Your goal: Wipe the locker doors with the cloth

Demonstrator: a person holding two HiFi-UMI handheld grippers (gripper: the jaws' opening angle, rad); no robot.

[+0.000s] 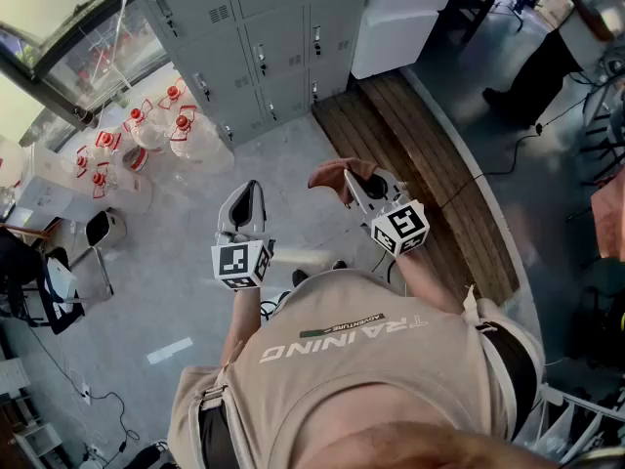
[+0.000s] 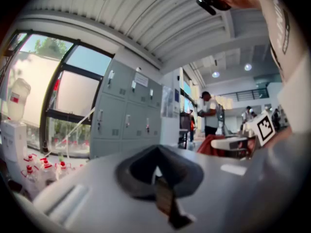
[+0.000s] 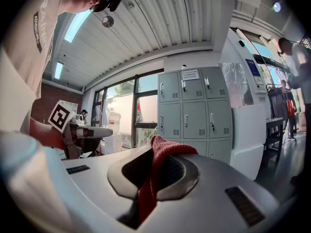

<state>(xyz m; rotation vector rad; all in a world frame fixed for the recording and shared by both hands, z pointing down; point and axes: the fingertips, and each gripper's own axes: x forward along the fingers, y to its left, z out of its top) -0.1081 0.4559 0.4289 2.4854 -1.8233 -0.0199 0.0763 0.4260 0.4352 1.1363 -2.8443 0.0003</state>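
Note:
The grey locker bank (image 1: pixel 264 47) stands ahead of me, a few steps away; its doors also show in the left gripper view (image 2: pixel 126 115) and the right gripper view (image 3: pixel 194 110). My right gripper (image 1: pixel 359 182) is shut on a reddish-brown cloth (image 1: pixel 330 173), which bunches up between its jaws (image 3: pixel 158 152) as a knitted red cloth (image 3: pixel 163 147). My left gripper (image 1: pixel 244 208) is held level beside it, jaws shut with nothing between them (image 2: pixel 156 171). Both grippers hang in the air in front of my chest, well short of the lockers.
Several water bottles with red caps (image 1: pixel 146 135) stand on the floor left of the lockers by the window. A white cabinet (image 1: pixel 400 18) adjoins the lockers on the right, with a wooden strip of floor (image 1: pixel 430 174) below it. A person (image 1: pixel 547 66) stands far right.

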